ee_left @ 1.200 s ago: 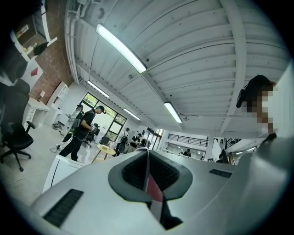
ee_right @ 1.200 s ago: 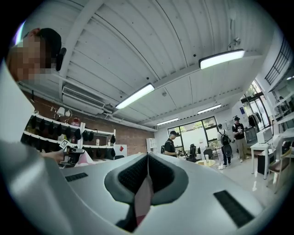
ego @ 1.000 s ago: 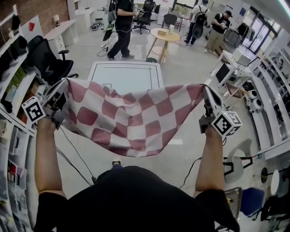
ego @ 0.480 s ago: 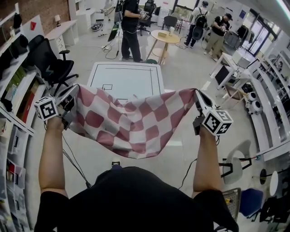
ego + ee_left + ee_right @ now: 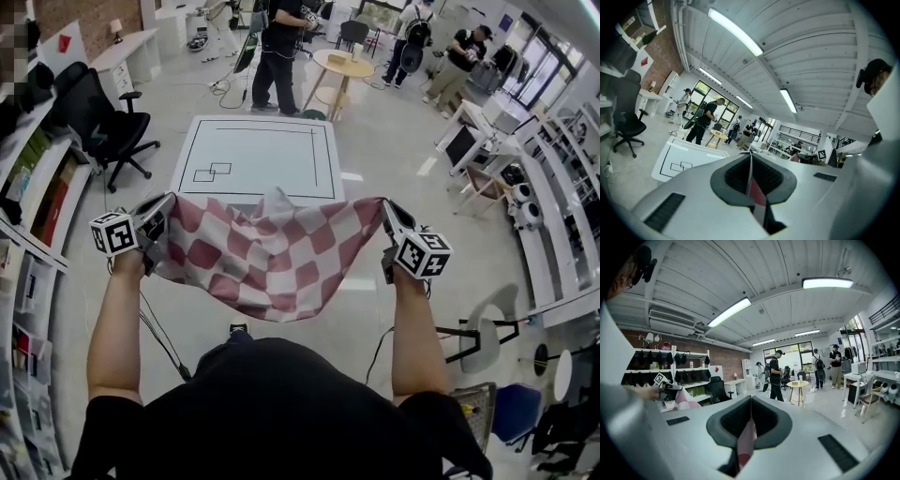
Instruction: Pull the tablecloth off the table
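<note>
The red-and-white checked tablecloth [image 5: 272, 253] hangs in the air between my two grippers, clear of the white table [image 5: 262, 155] ahead. My left gripper [image 5: 159, 217] is shut on the cloth's left corner, and a strip of the tablecloth [image 5: 754, 194] shows pinched between its pads. My right gripper [image 5: 392, 220] is shut on the right corner, and a fold of the tablecloth [image 5: 746, 441] hangs between its pads. The cloth sags in the middle and its lower edge drops towards my chest. The table top is bare, with black outlines drawn on it.
A black office chair [image 5: 103, 127] stands left of the table, by shelving [image 5: 33, 187] along the left wall. A round wooden table [image 5: 345, 70] and several people [image 5: 281, 52] are beyond it. Desks, monitors and stools [image 5: 487, 337] fill the right side. A cable [image 5: 159, 337] lies on the floor.
Both grippers have drawn closer together and nearer to me with the cloth, which now hangs more bunched and shorter. The table top is fully uncovered in view.
</note>
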### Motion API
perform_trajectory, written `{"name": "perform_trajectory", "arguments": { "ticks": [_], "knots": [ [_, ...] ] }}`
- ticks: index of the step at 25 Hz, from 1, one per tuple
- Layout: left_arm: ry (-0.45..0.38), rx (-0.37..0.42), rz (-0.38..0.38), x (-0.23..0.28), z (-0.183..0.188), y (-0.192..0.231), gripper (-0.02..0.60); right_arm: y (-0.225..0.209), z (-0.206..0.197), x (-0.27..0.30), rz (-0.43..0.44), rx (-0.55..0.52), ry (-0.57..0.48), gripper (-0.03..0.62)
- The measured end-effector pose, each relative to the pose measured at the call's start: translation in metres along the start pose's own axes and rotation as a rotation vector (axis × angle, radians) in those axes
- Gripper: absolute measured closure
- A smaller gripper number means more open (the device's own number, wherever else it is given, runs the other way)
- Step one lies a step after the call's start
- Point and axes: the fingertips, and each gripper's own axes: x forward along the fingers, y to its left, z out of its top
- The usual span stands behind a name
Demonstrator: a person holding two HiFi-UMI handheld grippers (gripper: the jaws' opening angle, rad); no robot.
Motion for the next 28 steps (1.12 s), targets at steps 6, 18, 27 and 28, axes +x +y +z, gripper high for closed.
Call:
{"name": "perform_trajectory", "arguments": {
  "ticks": [6, 18, 27, 28],
  "knots": [
    [0.119, -0.049, 0.04, 0.016, -0.08, 0.035, 0.558, -0.006, -0.079, 0.02, -0.012, 0.035, 0.116, 0.565],
    [0.186, -0.102, 0.053, 0.041, -0.151, 0.05, 0.558, -0.028, -0.159, 0.033, -0.021, 0.072, 0.224, 0.565],
    [0.186, -0.117, 0.072, 0.045, -0.155, 0.053, 0.558, -0.03, -0.168, 0.031, -0.025, 0.084, 0.24, 0.565],
    [0.183, -0.118, 0.07, 0.045, -0.154, 0.052, 0.558, -0.031, -0.166, 0.03, -0.028, 0.085, 0.238, 0.565]
  ]
}}
